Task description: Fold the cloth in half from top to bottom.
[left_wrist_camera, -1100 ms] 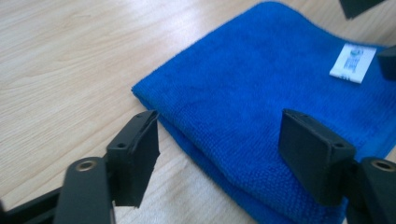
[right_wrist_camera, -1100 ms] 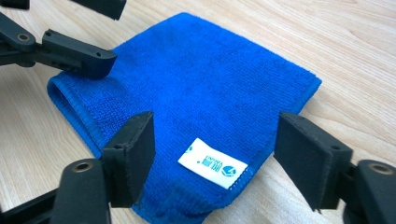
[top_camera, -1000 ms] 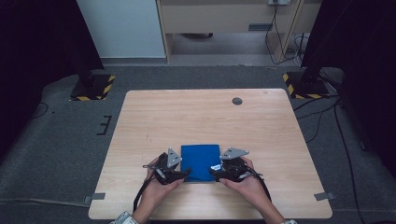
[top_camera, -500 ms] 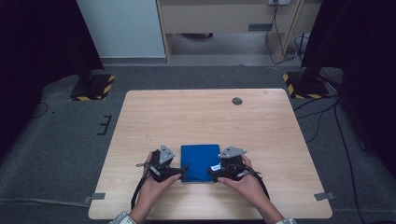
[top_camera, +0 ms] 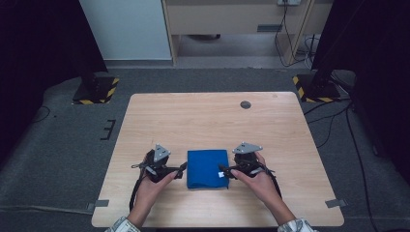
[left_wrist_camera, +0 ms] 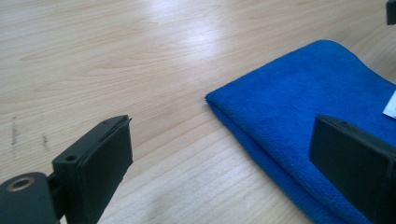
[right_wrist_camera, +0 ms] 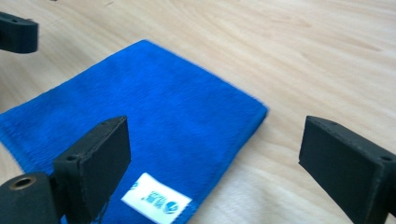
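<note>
Folded blue microfibre cloth [top_camera: 208, 168] lies flat near front edge of light wooden bench [top_camera: 203, 116]; bare wood all round. Left gripper [top_camera: 180, 170] and right gripper [top_camera: 223, 170] flank it, jaws just opened wide, holding nothing.

The folded cloth [top_camera: 207, 168] is a deep, even blue, with a small white label [right_wrist_camera: 156, 204] printed in blue. The table [top_camera: 193, 121] is pale wood with fine lengthwise grain. Both grippers are black, left gripper [top_camera: 183, 169] and right gripper [top_camera: 221, 170], each topped with a grey plate.
</note>
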Tool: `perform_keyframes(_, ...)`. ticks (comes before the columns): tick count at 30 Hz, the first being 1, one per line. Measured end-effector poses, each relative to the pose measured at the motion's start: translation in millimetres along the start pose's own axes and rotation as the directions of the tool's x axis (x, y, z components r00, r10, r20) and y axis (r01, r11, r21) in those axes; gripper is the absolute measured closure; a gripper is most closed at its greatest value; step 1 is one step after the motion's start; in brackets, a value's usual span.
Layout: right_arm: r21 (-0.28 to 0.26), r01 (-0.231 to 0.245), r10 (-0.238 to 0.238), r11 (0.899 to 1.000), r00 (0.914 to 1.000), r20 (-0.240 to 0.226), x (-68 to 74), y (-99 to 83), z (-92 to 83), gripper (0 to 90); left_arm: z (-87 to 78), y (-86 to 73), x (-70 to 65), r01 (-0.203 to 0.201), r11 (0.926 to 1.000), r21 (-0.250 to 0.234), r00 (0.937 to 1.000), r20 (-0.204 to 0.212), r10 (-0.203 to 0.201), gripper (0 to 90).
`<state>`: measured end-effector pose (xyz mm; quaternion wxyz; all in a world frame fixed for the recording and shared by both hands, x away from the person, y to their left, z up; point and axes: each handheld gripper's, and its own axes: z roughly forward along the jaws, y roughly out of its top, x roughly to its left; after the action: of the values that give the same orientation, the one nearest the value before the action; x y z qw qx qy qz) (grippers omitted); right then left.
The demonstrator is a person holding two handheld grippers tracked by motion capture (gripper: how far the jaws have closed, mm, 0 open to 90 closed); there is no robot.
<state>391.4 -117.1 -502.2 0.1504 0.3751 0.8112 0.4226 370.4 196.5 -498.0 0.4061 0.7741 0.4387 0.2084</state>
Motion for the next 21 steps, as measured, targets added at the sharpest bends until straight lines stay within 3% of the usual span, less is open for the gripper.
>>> perform_keyframes(9, -0.021, -0.019, 0.02, 1.0, 0.9997, 0.016, -16.0, 6.6, -10.8, 8.8, -7.6, 2.3, 18.2, 0.018, 0.9998, -0.009, 0.9997, -0.016, -0.018, 5.8)
perform_keyframes(15, -0.03, -0.03, 0.031, 0.999, 0.9988, 0.037, -27.2, 7.6, -20.8, 9.0, -13.5, -1.5, 35.0, 0.055, 0.9985, -0.004, 0.998, -0.032, -0.055, 6.4)
perform_keyframes(21, -0.031, -0.063, 0.065, 0.998, 0.9959, 0.063, -38.2, 7.1, -27.2, 8.9, -13.9, -3.3, 40.5, 0.076, 0.9971, 0.004, 0.9965, -0.036, -0.076, 6.6)
